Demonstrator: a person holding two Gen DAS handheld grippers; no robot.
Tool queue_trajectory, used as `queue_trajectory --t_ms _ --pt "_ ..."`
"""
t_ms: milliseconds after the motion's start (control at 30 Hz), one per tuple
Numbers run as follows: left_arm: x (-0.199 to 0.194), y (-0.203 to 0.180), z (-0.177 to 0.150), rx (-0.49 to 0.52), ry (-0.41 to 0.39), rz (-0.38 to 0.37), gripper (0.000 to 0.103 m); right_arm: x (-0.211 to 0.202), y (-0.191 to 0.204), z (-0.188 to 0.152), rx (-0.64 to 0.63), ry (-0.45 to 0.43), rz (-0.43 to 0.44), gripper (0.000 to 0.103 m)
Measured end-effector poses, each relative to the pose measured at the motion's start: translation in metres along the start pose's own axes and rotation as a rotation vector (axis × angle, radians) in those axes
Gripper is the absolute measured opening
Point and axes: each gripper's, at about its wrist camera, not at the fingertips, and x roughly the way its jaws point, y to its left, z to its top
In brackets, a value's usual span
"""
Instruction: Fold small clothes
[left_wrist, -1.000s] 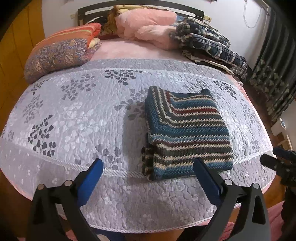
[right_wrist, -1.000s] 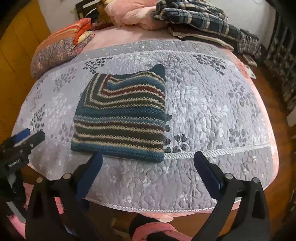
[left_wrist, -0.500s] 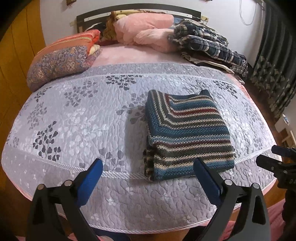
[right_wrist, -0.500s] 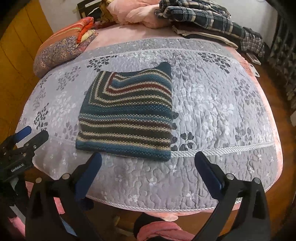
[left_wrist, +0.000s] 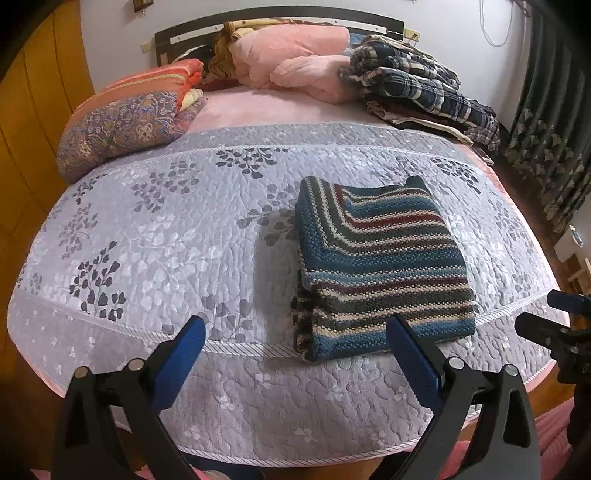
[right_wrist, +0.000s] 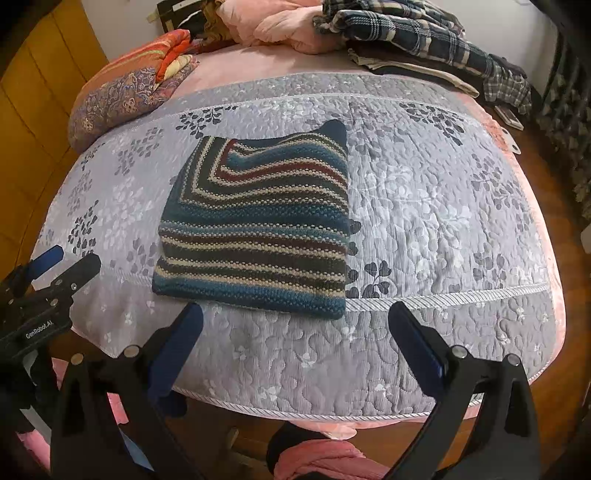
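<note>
A striped knit sweater (left_wrist: 380, 262) in teal, cream and dark red lies folded into a rectangle on the grey quilted bedspread (left_wrist: 166, 236), close to the bed's near edge. My left gripper (left_wrist: 295, 336) hangs open over the near edge, just short of the sweater's front left corner, holding nothing. My right gripper (right_wrist: 295, 325) is also open and empty, just in front of the sweater (right_wrist: 255, 221). Each gripper appears in the other's view: the right gripper (left_wrist: 554, 325) at the far right, the left gripper (right_wrist: 55, 269) at the far left.
At the head of the bed lie a patterned pillow (left_wrist: 125, 129), an orange folded blanket (left_wrist: 155, 79), pink bedding (left_wrist: 295, 55) and a heap of plaid clothes (left_wrist: 417, 81). Dark curtains (left_wrist: 554, 122) hang at the right. Wooden floor (right_wrist: 576, 354) surrounds the bed.
Both grippers have drawn back and risen slightly from the bed; the sweater sits a little farther off in both views. It has not moved on the quilt.
</note>
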Motion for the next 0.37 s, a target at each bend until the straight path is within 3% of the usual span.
queue_trajectory --t_ms 367 --pt "0.0004 -0.0004 0.0002 0.005 -0.006 0.012 0.098 0.0031 0.0022 -0.0011 -0.007 0.011 -0.009 0.100"
